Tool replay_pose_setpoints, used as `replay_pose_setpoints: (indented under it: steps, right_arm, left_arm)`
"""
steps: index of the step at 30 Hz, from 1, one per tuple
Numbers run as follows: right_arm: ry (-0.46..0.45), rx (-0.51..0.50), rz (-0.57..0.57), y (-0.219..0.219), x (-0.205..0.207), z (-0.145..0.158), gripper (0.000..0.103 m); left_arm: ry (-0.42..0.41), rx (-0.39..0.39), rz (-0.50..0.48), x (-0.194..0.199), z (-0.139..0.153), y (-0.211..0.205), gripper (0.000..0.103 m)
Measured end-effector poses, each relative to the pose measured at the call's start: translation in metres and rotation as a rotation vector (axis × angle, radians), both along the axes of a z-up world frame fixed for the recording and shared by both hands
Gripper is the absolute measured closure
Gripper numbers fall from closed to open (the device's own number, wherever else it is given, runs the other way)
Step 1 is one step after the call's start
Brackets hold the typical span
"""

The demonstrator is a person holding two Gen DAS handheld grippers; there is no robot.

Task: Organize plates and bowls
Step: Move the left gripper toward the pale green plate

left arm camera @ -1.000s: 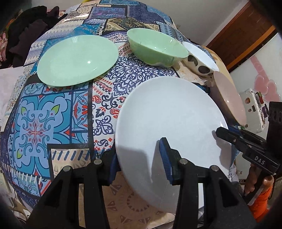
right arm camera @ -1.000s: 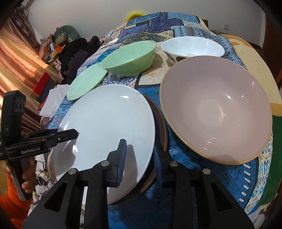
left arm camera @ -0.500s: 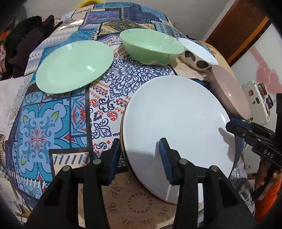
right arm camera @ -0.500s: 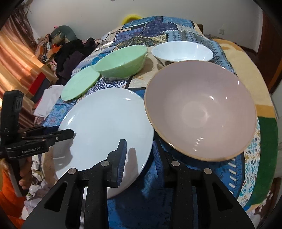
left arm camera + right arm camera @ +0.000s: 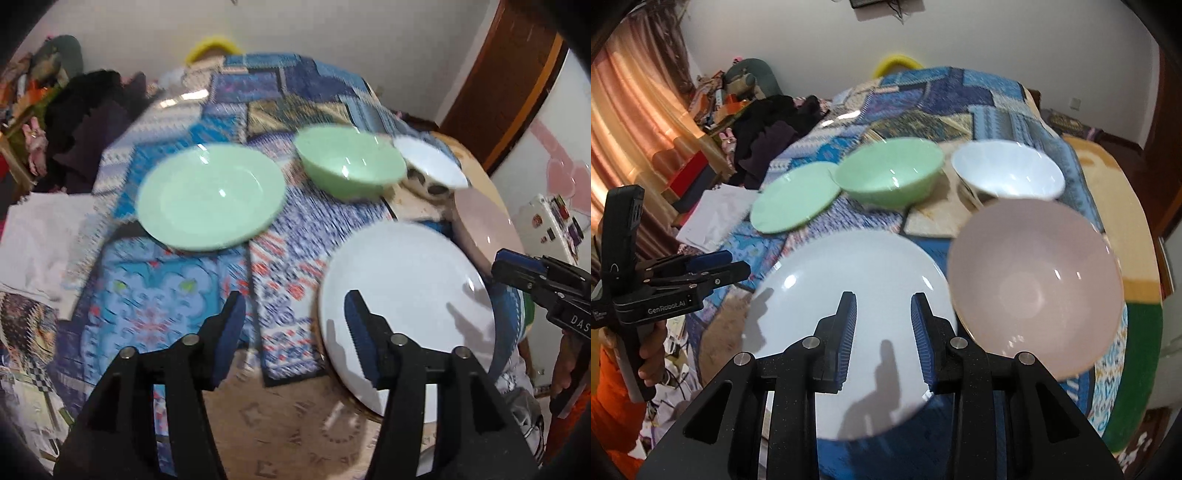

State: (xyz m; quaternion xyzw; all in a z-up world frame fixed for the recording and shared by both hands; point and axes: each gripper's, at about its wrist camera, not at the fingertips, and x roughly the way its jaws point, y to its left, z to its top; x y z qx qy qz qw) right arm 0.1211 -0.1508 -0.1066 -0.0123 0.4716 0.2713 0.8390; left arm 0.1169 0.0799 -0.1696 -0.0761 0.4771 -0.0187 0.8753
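The landmark is the white plate, lying flat near the front edge of a table under a blue patchwork cloth — in the left wrist view a brown rim peeks out beneath it, so it seems to sit on another dish.

Left of the plate, off the table, hang orange-pink curtains; by them are a heap of dark clothes and white papers. The left gripper hangs over the cloth at the plate's left edge, its jaws opening with nothing between them.

Behind the plate to the left lies a green plate, and straight behind it stands a green bowl. The right gripper hovers over the plate's near side, its 2 blue pads only narrowly apart and clear of the plate, holding nothing.

Right of the plate, just beside it, sits a pink bowl; behind that is a white bowl. Farther right — past the table edge — a brown wooden door frame meets the plain white wall.
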Motion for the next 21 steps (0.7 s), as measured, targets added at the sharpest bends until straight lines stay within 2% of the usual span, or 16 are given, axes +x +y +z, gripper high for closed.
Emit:
replay_pose_setpoints:
  steps: [6,11,16,21]
  right_arm:
    - [-0.015,0.041,0.029,0.029,0.018,0.008,0.073]
    - [-0.002,0.039,0.058,0.056,0.034,0.005,0.072]
    - [0.029,0.019,0.076,0.08,0.051,-0.006,0.072]
    - [0.075,0.0,0.089,0.105,0.065,-0.022,0.072]
  left_arm:
    - [-0.088,0.04,0.077,0.005,0.025,0.036,0.032]
    - [-0.099,0.041,0.15,0.016,0.029,0.075,0.026]
    - [-0.084,0.073,0.192,0.038,0.021,0.111,0.025]
    - [-0.028,0.063,0.195,0.067,-0.005,0.139,0.024]
